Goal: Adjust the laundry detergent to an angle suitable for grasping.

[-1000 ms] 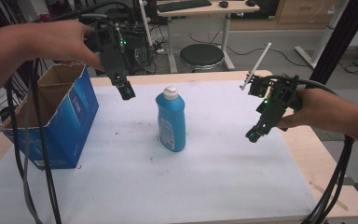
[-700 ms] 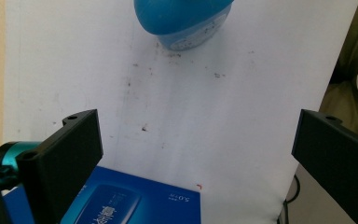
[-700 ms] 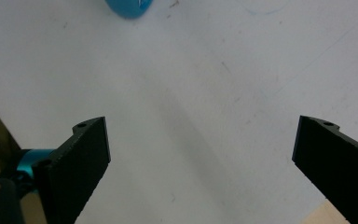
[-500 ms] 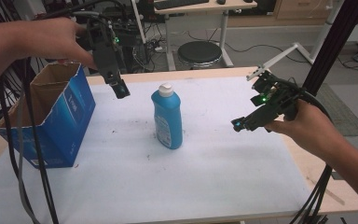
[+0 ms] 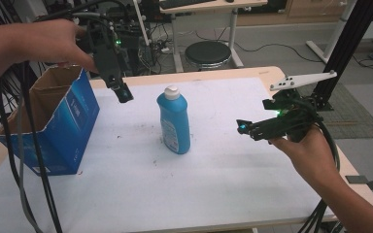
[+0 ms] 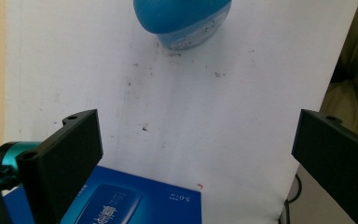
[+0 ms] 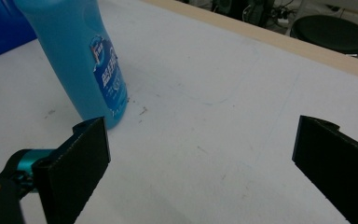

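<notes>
High view: a blue bottle [image 5: 175, 120] stands upright mid-desk [image 5: 223, 194]. Left of the bottle, the left hand-held gripper [image 5: 123, 92] hangs wide apart. Right of it, the right hand-held gripper [image 5: 245, 127] gapes too.

High cam overhead; both tool cams near, share bottle [image 5: 175, 121].

Your table [image 5: 213, 194] wears a white cover flecked with small dark marks, with a blue bottle [image 5: 175, 121] standing upright near its middle (white cap on top). To your left sits an open blue cardboard box [image 5: 53, 131], well apart from the bottle, and a round black stool [image 5: 209, 53] stands beyond the far edge.
</notes>
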{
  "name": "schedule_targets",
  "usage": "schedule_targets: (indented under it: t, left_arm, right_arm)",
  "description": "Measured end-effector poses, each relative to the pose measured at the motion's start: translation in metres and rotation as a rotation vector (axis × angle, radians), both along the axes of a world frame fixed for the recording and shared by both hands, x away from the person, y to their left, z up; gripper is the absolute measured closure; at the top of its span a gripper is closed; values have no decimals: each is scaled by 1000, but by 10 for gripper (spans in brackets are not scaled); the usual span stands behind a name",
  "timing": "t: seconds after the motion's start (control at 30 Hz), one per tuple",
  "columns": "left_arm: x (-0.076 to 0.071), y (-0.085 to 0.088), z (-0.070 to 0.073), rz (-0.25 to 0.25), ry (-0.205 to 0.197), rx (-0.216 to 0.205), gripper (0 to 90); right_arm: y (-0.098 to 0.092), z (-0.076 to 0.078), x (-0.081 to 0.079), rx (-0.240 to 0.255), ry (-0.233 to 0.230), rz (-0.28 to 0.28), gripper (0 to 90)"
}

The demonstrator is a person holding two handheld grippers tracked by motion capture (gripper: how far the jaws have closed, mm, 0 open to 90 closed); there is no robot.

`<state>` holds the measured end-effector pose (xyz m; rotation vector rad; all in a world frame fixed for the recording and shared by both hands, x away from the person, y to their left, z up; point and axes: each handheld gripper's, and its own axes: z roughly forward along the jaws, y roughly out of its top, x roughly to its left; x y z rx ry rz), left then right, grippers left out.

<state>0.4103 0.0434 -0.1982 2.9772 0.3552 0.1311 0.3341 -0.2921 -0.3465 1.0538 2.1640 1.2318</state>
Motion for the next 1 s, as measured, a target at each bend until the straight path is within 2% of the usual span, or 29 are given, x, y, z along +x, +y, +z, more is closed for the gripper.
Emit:
schedule_targets:
  t: [0.2, 0.43, 0.77, 1.0]
  left_arm:
    - [0, 0, -1, -5, -2, 1, 17]
    - [-1, 1, -3, -12, -1, 7, 17]
    - [-1, 3, -6, -11, 7, 10, 17]
    - [0, 4, -11, -7, 10, 24, 17]
  right_arm:
    - [7, -9, -6, 54, -44, -41, 31]
    - [30, -8, -13, 49, -95, -30, 31]
    - [73, -14, -14, 93, -102, 28, 31]
    - [94, -17, -11, 106, -99, 48, 31]
